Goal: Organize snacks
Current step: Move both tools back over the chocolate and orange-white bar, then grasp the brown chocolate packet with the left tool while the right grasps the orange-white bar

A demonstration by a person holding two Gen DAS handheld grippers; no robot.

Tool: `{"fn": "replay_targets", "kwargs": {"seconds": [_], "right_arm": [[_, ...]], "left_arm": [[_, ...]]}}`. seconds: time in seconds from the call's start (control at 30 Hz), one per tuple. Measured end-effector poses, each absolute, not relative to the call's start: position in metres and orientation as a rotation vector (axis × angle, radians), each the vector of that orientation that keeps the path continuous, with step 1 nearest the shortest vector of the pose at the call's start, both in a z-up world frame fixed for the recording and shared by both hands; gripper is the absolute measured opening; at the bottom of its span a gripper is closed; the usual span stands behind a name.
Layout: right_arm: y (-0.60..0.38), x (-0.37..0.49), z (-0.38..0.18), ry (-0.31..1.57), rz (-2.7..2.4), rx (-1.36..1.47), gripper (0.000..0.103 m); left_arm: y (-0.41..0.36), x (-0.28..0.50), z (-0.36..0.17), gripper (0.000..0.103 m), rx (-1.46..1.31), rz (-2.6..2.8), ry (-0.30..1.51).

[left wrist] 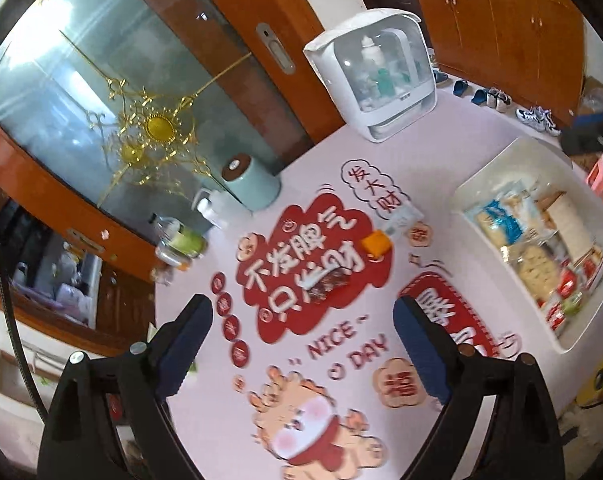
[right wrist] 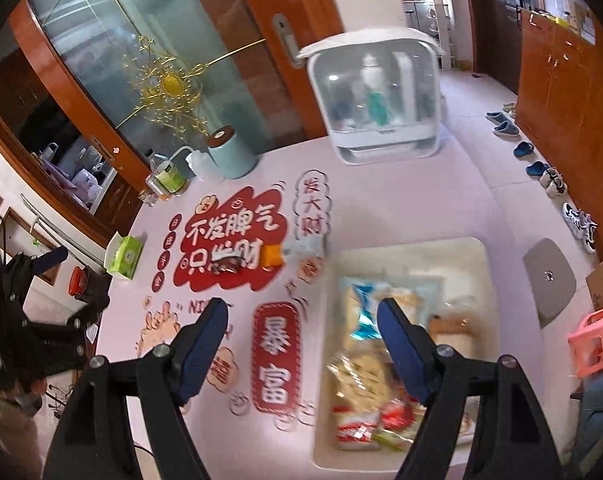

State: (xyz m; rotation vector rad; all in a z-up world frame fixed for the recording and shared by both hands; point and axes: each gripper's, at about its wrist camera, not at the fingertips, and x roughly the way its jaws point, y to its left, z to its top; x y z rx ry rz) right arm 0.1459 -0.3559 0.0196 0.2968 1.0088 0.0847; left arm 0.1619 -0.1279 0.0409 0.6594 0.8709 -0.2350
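A white tray [left wrist: 497,168] [right wrist: 405,250] holds several snack packets: a blue and white one, pale cracker bags and red ones. Three loose snacks lie on the pink table's red sticker: a dark brown packet [left wrist: 327,284] [right wrist: 229,266], an orange packet [left wrist: 376,245] [right wrist: 272,258] and a pale packet [left wrist: 401,220] [right wrist: 306,246]. My left gripper [left wrist: 301,308] hangs open above the table, short of the dark packet, with nothing between its fingers. My right gripper [right wrist: 301,306] is open too, its right finger over the tray's left part, and holds nothing.
A white cabinet with bottles inside [left wrist: 373,76] [right wrist: 377,100] stands at the table's far edge. A teal canister [left wrist: 253,184], a white squeeze bottle and a green-labelled bottle [right wrist: 165,176] sit at the far left. A green tissue box [right wrist: 125,256] is on the left edge. A grey seat [right wrist: 547,280] and a pink stool [right wrist: 597,336] stand to the right.
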Motion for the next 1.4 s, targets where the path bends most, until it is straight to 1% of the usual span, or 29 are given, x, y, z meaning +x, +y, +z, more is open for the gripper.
{"fn": "replay_targets", "kwargs": {"seconds": [0.23,0.33,0.4,0.53,0.6,0.77,0.97,1.1,1.23,1.33,1.4], "right_arm": [[-0.311,0.220,0.007,1.110,0.031,0.324,0.078],[-0.293,0.257,-0.006,1.157,-0.007,0.334,0.078],[-0.283,0.287,-0.029,1.202,-0.041,0.357,0.078],[-0.277,0.324,-0.082,1.267,-0.123,0.419,0.078],[-0.278,0.341,-0.121,1.320,-0.183,0.469,0.078],[-0.282,0.358,-0.193,1.422,-0.276,0.580,0.078],[-0.287,0.366,-0.234,1.446,-0.357,0.652,0.078],[-0.289,0.375,-0.255,1.466,-0.400,0.682,0.078],[-0.287,0.383,-0.267,1.467,-0.424,0.685,0.079],[-0.277,0.392,-0.267,1.454,-0.446,0.603,0.079],[-0.268,0.396,-0.267,1.451,-0.463,0.519,0.077]], "left_arm": [[-0.101,0.217,0.024,0.091,0.786,-0.300,0.856],[-0.093,0.253,0.011,0.091,0.820,-0.347,0.847],[-0.088,0.281,-0.007,0.091,0.829,-0.389,0.858],[-0.088,0.332,-0.068,0.091,0.852,-0.476,0.941],[-0.088,0.352,-0.104,0.091,0.860,-0.516,0.987],[-0.098,0.372,-0.188,0.091,0.875,-0.652,1.070],[-0.109,0.372,-0.245,0.091,0.879,-0.782,1.105],[-0.110,0.378,-0.264,0.091,0.868,-0.824,1.119],[-0.107,0.388,-0.270,0.091,0.826,-0.859,1.145],[-0.105,0.392,-0.271,0.091,0.794,-0.901,1.173],[-0.105,0.394,-0.271,0.091,0.789,-0.931,1.184]]}}
